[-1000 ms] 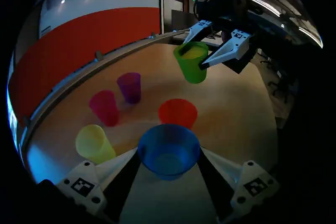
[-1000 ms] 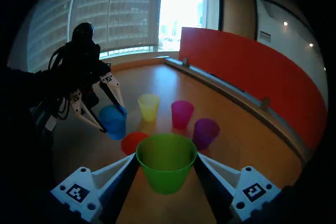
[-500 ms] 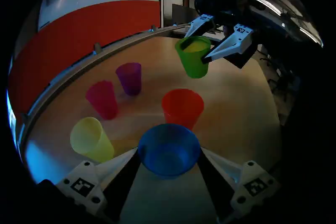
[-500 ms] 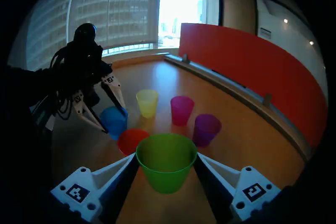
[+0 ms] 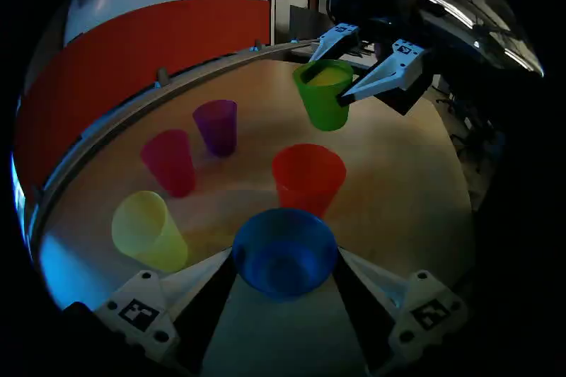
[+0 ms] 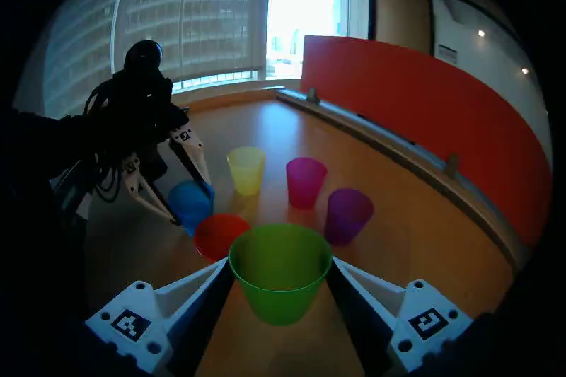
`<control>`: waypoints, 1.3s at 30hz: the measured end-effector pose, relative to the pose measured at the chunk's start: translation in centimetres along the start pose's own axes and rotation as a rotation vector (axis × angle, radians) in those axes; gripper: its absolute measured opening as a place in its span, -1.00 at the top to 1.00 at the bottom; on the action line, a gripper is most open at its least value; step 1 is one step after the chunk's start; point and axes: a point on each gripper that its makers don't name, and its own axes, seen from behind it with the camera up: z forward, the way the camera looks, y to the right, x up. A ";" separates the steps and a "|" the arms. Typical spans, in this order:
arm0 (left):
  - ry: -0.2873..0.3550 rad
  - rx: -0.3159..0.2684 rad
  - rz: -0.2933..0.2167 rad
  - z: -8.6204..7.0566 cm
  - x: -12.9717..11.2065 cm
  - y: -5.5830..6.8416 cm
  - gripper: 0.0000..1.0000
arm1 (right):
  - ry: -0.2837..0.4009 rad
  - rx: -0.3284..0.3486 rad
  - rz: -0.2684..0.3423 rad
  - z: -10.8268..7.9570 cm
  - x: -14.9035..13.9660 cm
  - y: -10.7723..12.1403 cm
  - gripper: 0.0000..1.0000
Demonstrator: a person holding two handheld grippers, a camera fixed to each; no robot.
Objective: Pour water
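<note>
Left tool (image 5: 285, 255): both fingers (image 5: 185, 291) run forward from the lower edge of the left gripper view, spread in a V. They press on opposite sides of the blue cup (image 5: 285, 267). In the right gripper view I see this left tool (image 6: 189, 201) at the far left, its white fingers angled down and to the right under a dark body with looped cables. The hand behind it is too dark to make out.

Right tool (image 6: 281, 264): both fingers (image 6: 368, 292) clamp the green cup (image 6: 281, 288) between them. In the left gripper view the right tool (image 5: 327, 90) sits at upper centre, fingers pointing down-left.
</note>
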 end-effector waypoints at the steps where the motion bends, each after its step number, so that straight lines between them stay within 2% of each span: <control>1: 0.002 0.000 -0.002 0.0 0.0 0.0 -0.76 | -0.001 0.000 0.000 0.0 0.0 0.0 -0.82; 21: 0.001 -0.020 -0.016 -0.3 -0.8 0.1 -0.77 | -0.010 -0.003 -0.001 0.2 -0.1 0.0 -0.82; 26: 0.004 -0.026 -0.032 -0.5 -0.6 0.1 -0.86 | -0.012 -0.004 -0.001 0.4 -0.2 0.0 -0.82; 28: 0.002 -0.027 -0.040 -0.7 -0.6 0.1 -0.98 | -0.012 -0.004 0.001 0.4 -0.2 0.0 -0.82; 36: -0.006 -0.054 -0.091 -1.1 -0.7 0.5 -0.98 | -0.018 0.000 0.010 0.8 -0.7 -0.2 -0.82; 39: -0.007 -0.042 -0.088 -1.4 -0.9 0.2 -0.98 | -0.026 0.001 0.011 0.9 -1.1 -0.2 -0.82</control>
